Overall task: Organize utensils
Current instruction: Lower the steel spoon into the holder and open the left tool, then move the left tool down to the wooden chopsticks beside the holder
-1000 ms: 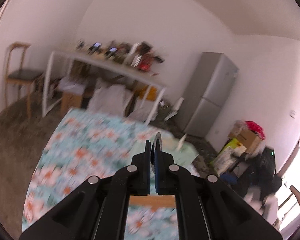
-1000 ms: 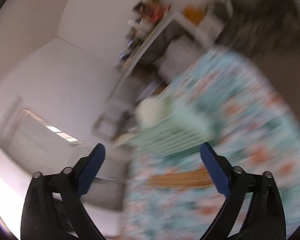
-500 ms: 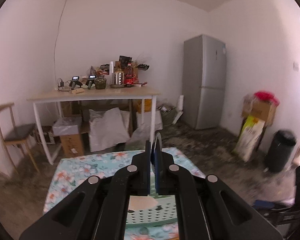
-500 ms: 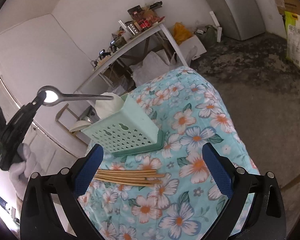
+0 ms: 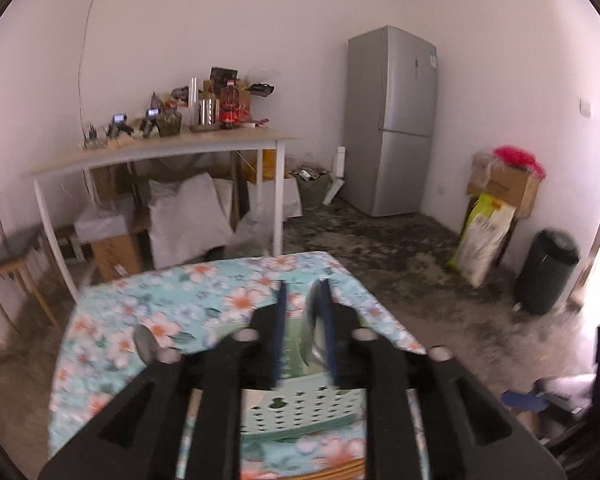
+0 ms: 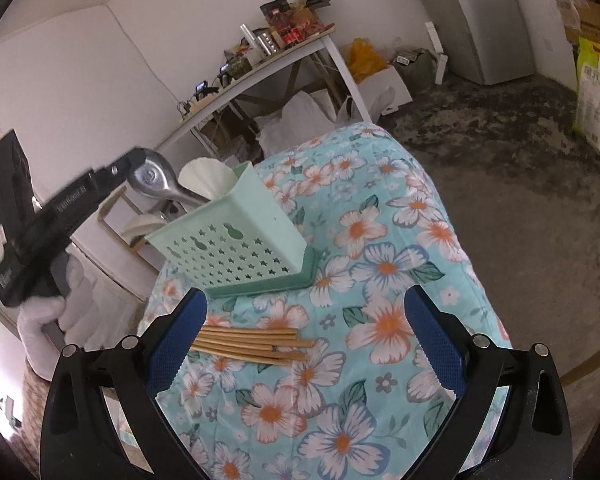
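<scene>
Left hand-held gripper (image 5: 302, 328), clamped on the spoon (image 6: 156, 178) half a second ago, now stands parted, spoon dropping handle-first into the green basket (image 6: 236, 240); right hand-held gripper (image 6: 304, 328) hangs open over the chopsticks (image 6: 252, 344), likely next.

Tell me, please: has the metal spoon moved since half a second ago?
Yes. In the right wrist view the metal spoon has come down and rightward toward the green holder; its handle now reaches into it.

Basket (image 6: 236, 248) sat mid-frame on table (image 6: 400, 240); chopsticks (image 6: 252, 344) lay below it; spoon (image 6: 160, 184) poked in from upper left.
</scene>
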A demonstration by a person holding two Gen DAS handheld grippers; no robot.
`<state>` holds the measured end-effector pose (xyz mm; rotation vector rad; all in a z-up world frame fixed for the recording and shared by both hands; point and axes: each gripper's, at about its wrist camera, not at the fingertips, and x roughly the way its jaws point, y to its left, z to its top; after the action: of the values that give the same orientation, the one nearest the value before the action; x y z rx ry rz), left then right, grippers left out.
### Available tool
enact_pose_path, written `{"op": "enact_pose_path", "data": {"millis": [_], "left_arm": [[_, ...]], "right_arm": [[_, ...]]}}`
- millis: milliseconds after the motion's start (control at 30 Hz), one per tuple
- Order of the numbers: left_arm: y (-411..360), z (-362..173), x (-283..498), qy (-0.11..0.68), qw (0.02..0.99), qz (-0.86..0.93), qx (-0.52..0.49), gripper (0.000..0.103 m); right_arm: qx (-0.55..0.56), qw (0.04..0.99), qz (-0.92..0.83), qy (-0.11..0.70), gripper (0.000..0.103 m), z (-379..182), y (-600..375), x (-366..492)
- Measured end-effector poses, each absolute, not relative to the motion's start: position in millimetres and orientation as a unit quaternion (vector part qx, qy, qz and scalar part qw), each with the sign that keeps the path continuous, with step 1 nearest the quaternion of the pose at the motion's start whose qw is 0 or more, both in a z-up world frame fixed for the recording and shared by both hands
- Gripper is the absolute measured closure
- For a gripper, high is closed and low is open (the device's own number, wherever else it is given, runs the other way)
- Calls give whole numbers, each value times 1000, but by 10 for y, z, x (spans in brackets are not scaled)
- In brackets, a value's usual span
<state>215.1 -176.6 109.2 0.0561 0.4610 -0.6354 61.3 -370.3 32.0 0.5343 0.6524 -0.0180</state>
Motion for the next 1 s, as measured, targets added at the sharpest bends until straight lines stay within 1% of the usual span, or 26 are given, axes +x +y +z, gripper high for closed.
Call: {"op": "enact_pose_path", "data": {"millis": [167,300,467,600,733,767,933,1000], "left_arm": [[-1509,1181,2135,219,923,-316,-33,63],[-1146,1269,1977,205,926,-309,-71,57],[-629,1132,1788,215,932,-274,-98,49],[-193,731,1699,265,926,-233,-133,43],[100,153,1688,344,895,-202,-200,42],[141,-31,1687,367,884,-196,-216,42],[145,-601,1745,427,852,-171,-248,42],[101,-726,1779,441,848,-164,-243,38]], "right_arm": [[247,912,-7,327,8,323,-3623,617],[231,912,-12,339,8,322,-3519,632],[173,914,-14,367,8,224,-3267,634],[117,907,-10,405,8,-2,-3045,623],[81,894,-16,441,8,-295,-2891,610],[77,891,-18,446,8,-347,-2863,609],[34,881,-29,471,8,-573,-2690,653],[14,881,-32,472,8,-624,-2628,664]]}}
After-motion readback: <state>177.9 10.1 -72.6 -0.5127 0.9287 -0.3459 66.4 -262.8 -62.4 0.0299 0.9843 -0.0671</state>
